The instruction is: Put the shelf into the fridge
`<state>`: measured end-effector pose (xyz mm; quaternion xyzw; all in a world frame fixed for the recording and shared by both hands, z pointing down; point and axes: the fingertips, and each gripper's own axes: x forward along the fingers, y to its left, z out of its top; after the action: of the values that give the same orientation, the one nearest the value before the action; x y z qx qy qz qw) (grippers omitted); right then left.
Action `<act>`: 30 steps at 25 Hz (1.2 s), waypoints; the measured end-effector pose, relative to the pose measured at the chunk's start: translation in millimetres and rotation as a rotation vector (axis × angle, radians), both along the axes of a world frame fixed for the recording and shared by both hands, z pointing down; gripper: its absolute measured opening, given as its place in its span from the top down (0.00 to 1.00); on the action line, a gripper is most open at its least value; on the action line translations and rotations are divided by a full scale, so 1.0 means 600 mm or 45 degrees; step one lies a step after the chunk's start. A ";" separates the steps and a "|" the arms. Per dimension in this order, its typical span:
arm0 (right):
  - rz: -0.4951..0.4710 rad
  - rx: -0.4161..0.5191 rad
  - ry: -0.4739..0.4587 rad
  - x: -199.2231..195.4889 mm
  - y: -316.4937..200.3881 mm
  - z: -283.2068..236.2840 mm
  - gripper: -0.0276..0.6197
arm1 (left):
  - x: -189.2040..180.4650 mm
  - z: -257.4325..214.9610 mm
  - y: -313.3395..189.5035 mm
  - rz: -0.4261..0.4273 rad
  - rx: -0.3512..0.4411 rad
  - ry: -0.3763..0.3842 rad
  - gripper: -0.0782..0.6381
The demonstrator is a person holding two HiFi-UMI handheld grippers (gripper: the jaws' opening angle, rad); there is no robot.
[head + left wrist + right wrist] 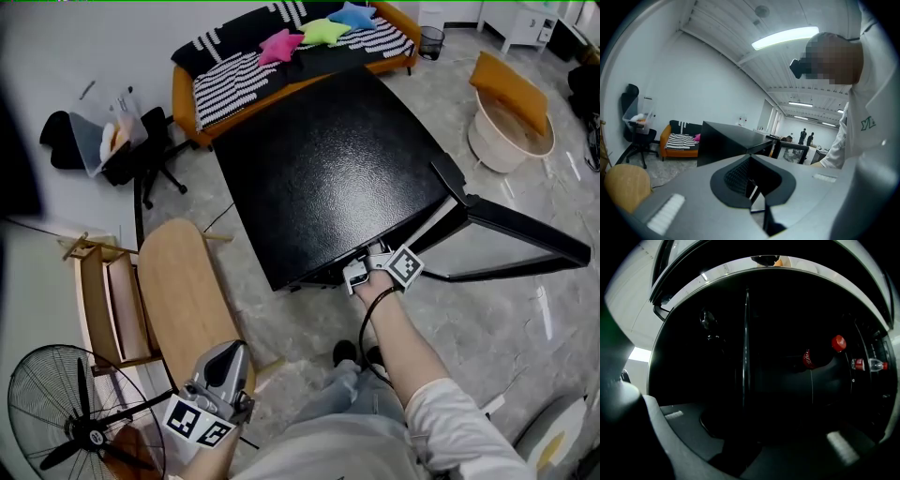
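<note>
Bottle (pixel 868 364) in fridge (pixel 778 394) (right gripper view)

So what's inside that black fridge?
The right gripper view looks in: a dark bottle with red label and red cap, and a small clear bottle to its right. The rest of the fridge is too dark to make out.

The head camera looks steeply down from high up onto the top of the black fridge (pixel 328 169), with its open door (pixel 525 239) at the right and the sofa (pixel 281 56) far across the floor (pixel 450 319). The camera on the left hand-held gripper (pixel 223 356) sits low, well back from the fridge, and faces across the room and slightly upward, sharing the fridge and sofa with the head view. The camera on the right hand-held gripper (pixel 359 275) is very close, looking into the fridge's dark inside toward bottles (pixel 868 364).
</note>
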<state>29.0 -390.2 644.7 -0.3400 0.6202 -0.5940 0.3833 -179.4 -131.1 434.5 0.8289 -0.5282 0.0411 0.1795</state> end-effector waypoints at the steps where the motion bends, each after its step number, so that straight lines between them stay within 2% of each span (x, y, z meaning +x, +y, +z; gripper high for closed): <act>1: -0.004 0.002 -0.002 0.001 0.003 -0.001 0.78 | 0.002 0.000 0.000 0.004 0.000 0.003 0.90; 13: -0.034 -0.015 0.042 0.036 0.083 0.017 0.76 | 0.022 0.003 -0.002 0.051 0.001 0.037 0.90; 16: -0.029 -0.021 0.064 0.046 0.098 0.022 0.80 | 0.025 0.003 -0.002 0.060 0.005 0.043 0.90; 17: -0.027 -0.020 0.071 0.048 0.101 0.022 0.86 | 0.026 0.003 -0.001 0.061 0.006 0.044 0.90; 19: -0.022 -0.025 0.083 0.049 0.102 0.021 0.91 | 0.024 0.000 -0.001 0.061 0.011 0.045 0.90; 30: 0.006 -0.063 0.059 0.033 0.080 0.022 0.92 | 0.009 -0.005 0.006 0.043 0.015 0.030 0.90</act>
<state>48.5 -342.2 657.8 -0.3643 0.6132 -0.6003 0.3618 -173.7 -127.6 431.3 0.8392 -0.5122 0.0312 0.1800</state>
